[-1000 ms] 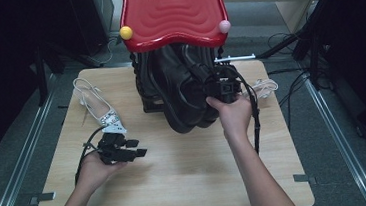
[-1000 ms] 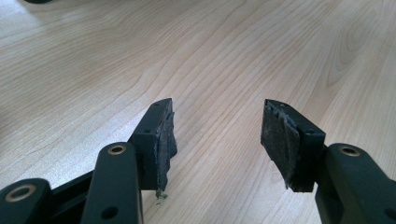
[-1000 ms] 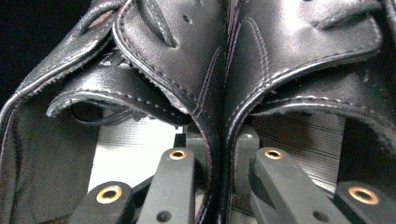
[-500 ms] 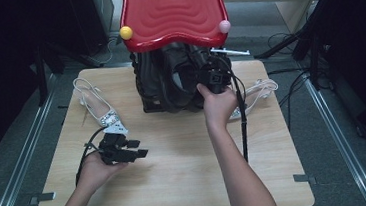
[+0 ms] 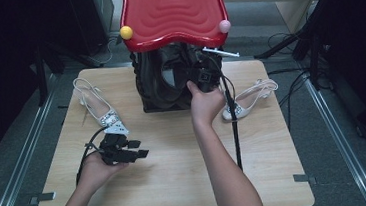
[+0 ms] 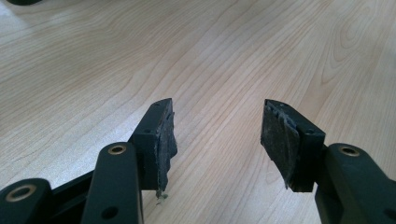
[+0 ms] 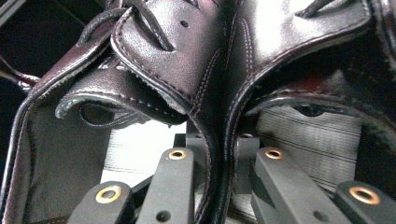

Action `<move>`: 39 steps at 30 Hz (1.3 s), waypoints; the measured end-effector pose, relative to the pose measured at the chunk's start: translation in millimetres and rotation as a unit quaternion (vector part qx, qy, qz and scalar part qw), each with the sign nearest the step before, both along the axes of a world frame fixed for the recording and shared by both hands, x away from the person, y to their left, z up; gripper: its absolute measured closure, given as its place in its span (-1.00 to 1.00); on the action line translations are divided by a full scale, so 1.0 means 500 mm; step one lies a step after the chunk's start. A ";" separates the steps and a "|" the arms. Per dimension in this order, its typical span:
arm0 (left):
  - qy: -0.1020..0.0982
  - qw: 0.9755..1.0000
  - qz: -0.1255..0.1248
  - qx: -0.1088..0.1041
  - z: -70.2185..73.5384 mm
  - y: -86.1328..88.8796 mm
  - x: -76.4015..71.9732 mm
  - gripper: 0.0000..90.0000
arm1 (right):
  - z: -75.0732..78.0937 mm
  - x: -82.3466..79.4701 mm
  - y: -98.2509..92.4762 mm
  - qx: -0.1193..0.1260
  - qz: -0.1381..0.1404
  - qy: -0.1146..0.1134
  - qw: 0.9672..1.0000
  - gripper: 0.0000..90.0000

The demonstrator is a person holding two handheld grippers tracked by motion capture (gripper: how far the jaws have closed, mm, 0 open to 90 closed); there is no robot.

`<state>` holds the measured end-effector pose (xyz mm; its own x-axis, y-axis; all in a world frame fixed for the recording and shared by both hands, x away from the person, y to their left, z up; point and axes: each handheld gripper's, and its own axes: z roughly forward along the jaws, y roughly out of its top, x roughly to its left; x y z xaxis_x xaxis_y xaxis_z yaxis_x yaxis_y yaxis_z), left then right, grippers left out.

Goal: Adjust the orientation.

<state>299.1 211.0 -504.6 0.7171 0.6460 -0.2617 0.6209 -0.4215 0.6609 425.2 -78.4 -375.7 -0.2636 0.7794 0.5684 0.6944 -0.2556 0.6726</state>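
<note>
A dark leather boot (image 5: 167,84) stands at the back of the table under a red wavy top (image 5: 172,8). My right gripper (image 5: 204,78) is at the boot's right side, shut on a stitched leather edge (image 7: 219,107) that runs between its jaws; the right gripper (image 7: 217,140) sits deep against the leather. My left gripper (image 5: 139,148) rests low over the wooden table (image 5: 178,183) at the front left. The left gripper (image 6: 217,135) is open with bare wood between its worn pads.
A white slingback shoe (image 5: 98,108) lies left of the boot, just behind my left gripper. Its mate (image 5: 251,97) lies right of my right hand. A yellow ball (image 5: 126,32) and a pink ball (image 5: 224,26) sit on the red top's front corners. Cables trail from both grippers.
My right hand has carried the boot back and to the left, so it now stands under the red top. The second white shoe has come into sight. The left hand has kept still.
</note>
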 end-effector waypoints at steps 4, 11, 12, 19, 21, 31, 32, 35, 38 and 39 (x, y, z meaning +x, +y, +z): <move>0.000 1.000 0.000 0.000 0.000 0.000 0.000 -0.01 | -0.006 0.003 0.015 -0.005 -0.008 -0.002 1.000 0.82; -0.002 1.000 -0.001 -0.002 0.001 0.001 -0.001 -0.01 | -0.015 0.017 0.052 -0.039 -0.007 0.005 0.999 0.75; -0.001 1.000 -0.002 -0.003 0.001 0.001 -0.001 -0.01 | -0.014 0.016 0.056 -0.045 -0.007 0.009 0.999 0.74; -0.001 1.000 -0.003 -0.003 0.002 0.000 -0.002 -0.01 | -0.018 0.020 0.064 -0.060 0.013 -0.002 0.998 0.57; -0.001 1.000 -0.003 -0.004 0.002 0.001 -0.001 -0.01 | -0.020 0.019 0.072 -0.071 0.021 -0.001 0.997 0.50; -0.001 1.000 -0.002 -0.005 0.002 0.002 -0.001 -0.01 | -0.029 0.019 0.088 -0.082 0.035 0.002 0.996 0.35; -0.001 1.000 -0.002 -0.006 0.003 0.002 -0.001 -0.01 | -0.031 0.021 0.087 -0.081 0.039 -0.005 0.996 0.35; -0.002 1.000 -0.002 -0.006 0.003 0.002 -0.001 -0.01 | -0.029 0.020 0.086 -0.075 0.039 0.005 0.996 0.30; -0.001 1.000 -0.001 -0.007 0.003 0.002 -0.001 -0.01 | -0.029 0.022 0.081 -0.067 0.045 0.003 0.997 0.26; -0.001 1.000 -0.001 -0.006 0.003 0.002 -0.001 -0.01 | -0.029 0.022 0.081 -0.067 0.045 0.003 0.997 0.26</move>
<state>298.8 212.1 -503.4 0.7188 0.6415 -0.2681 0.6187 -0.4143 0.6675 436.4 -37.9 -390.3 -0.3328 0.8214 0.4631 0.7148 -0.1006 0.6921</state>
